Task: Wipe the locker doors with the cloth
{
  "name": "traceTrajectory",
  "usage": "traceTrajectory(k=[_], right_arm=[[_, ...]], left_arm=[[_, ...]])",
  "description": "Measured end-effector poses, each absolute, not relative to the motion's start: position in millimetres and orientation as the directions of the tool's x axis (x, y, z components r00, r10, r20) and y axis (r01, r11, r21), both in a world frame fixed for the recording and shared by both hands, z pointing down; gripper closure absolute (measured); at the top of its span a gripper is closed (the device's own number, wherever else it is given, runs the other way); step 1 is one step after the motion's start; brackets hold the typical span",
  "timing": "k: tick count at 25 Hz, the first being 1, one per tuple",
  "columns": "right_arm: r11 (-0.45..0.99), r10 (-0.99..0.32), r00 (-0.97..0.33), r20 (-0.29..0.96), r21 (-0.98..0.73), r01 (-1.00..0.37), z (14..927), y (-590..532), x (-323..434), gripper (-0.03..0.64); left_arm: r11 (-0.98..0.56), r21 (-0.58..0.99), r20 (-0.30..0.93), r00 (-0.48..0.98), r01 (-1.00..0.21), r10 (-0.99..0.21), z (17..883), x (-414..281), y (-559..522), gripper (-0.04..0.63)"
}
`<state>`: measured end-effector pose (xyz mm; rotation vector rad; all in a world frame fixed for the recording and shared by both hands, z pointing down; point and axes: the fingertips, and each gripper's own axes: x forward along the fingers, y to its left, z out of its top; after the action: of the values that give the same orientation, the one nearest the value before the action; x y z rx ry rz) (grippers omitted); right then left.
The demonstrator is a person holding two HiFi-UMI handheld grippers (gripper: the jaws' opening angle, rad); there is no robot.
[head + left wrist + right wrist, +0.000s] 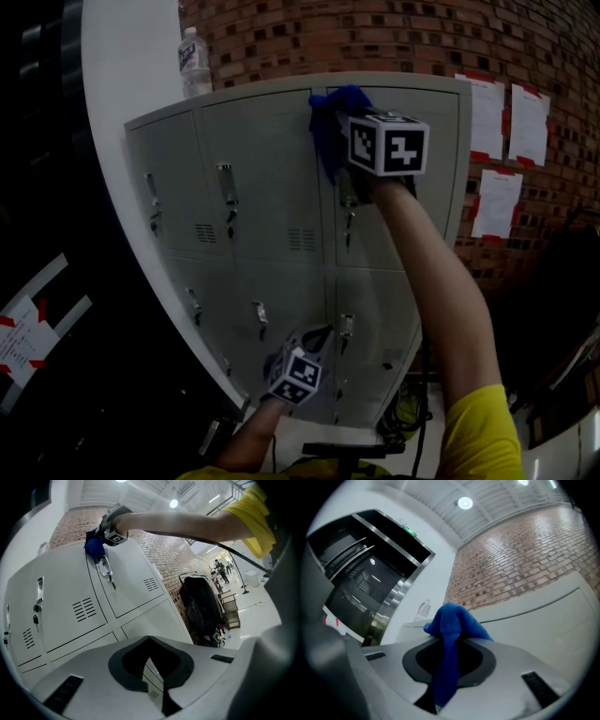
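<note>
A grey bank of lockers (pixel 267 187) stands against a brick wall, two rows of doors with handles and vents. My right gripper (pixel 339 131) is raised to the top edge of the upper right door (pixel 412 216) and is shut on a blue cloth (pixel 326 117) that presses on the door. In the right gripper view the cloth (pixel 452 625) bunches over the jaws and hangs down between them. My left gripper (pixel 314 336) hangs low in front of the lower doors, shut with nothing in it. The left gripper view shows the cloth (pixel 95 547) at the upper door.
A water bottle (pixel 194 62) stands on top of the lockers. Paper sheets (pixel 487 117) are stuck on the brick wall to the right. A white pillar (pixel 122 56) rises at the left. A rack with black bags (pixel 204 606) stands right of the lockers.
</note>
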<state>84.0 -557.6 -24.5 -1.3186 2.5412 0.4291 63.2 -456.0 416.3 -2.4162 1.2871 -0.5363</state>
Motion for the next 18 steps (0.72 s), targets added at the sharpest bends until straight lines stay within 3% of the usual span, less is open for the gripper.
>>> traceTrajectory(k=[6, 14, 18], right_arm=[[0.486, -0.796, -0.522, -0.305, 0.193, -0.853, -31, -583, 93, 0.551], [0.163, -0.874, -0.118, -0.471, -0.056, -0.985, -45, -550, 324, 0.551], [0.171, -0.871, -0.086, -0.483, -0.134, -0.976, -45, -545, 335, 0.551]], left_arm=[[-0.549, -0.449, 0.172, 0.535, -0.705, -0.827, 425, 58, -466, 0.592], [-0.656, -0.441, 0.216, 0.637, -0.613, -0.74, 449, 92, -471, 0.592], [-0.674, -0.437, 0.21, 0.661, -0.596, -0.721, 446, 100, -472, 0.592]])
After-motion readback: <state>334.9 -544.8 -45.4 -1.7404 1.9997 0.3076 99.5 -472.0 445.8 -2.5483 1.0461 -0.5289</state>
